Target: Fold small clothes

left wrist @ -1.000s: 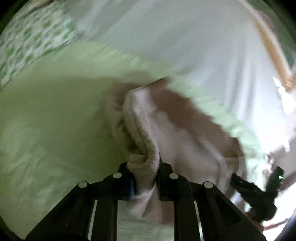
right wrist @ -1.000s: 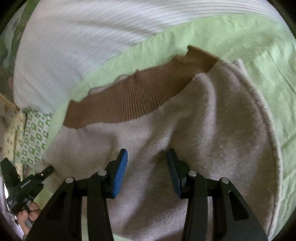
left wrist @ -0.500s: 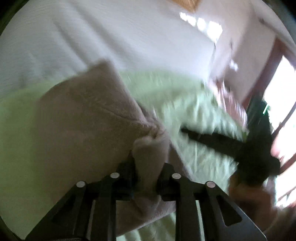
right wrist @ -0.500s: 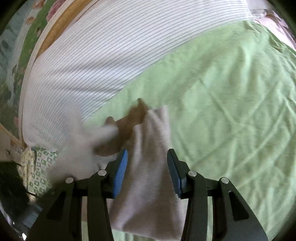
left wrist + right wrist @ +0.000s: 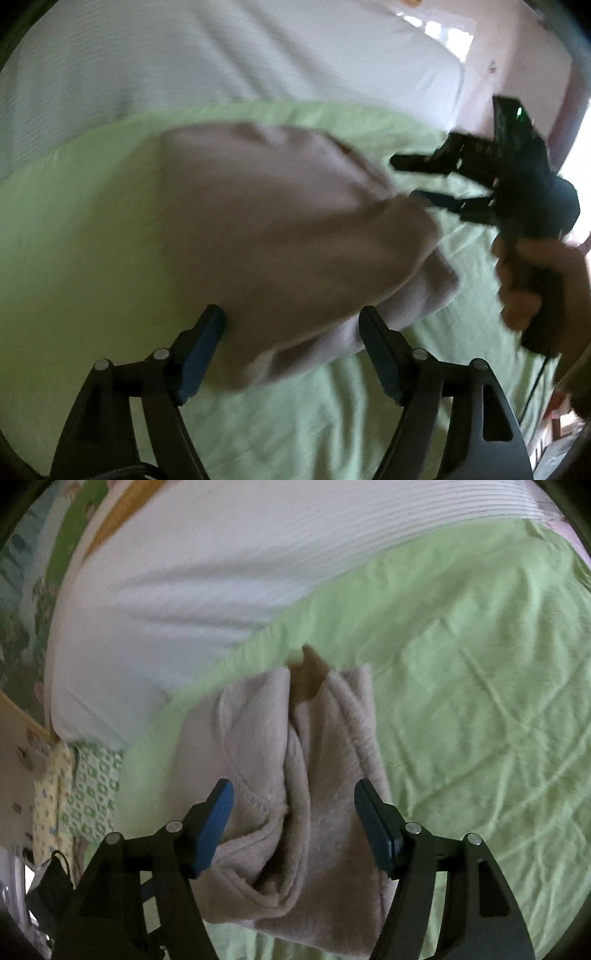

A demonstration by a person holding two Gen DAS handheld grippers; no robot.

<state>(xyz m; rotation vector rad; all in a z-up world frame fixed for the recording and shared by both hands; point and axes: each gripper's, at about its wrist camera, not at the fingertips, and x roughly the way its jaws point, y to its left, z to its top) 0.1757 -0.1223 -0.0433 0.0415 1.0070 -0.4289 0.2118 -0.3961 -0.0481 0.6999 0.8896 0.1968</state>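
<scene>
Left wrist view: left gripper spread wide, empty, over the beige garment lying folded on the green sheet; right gripper near its far edge, also apart. Right wrist view: right gripper released, garment bunched lengthwise between the fingers, untouched. Fold looks laid; next probably needs smoothing or one more fold.

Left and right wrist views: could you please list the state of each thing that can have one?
left gripper: open, holding nothing.
right gripper: open, holding nothing.
beige garment: folded lengthwise, lying on the sheet, brown cuff at its far end.
green sheet: spread out, wrinkled.
striped white cover: lying beyond the sheet.
</scene>
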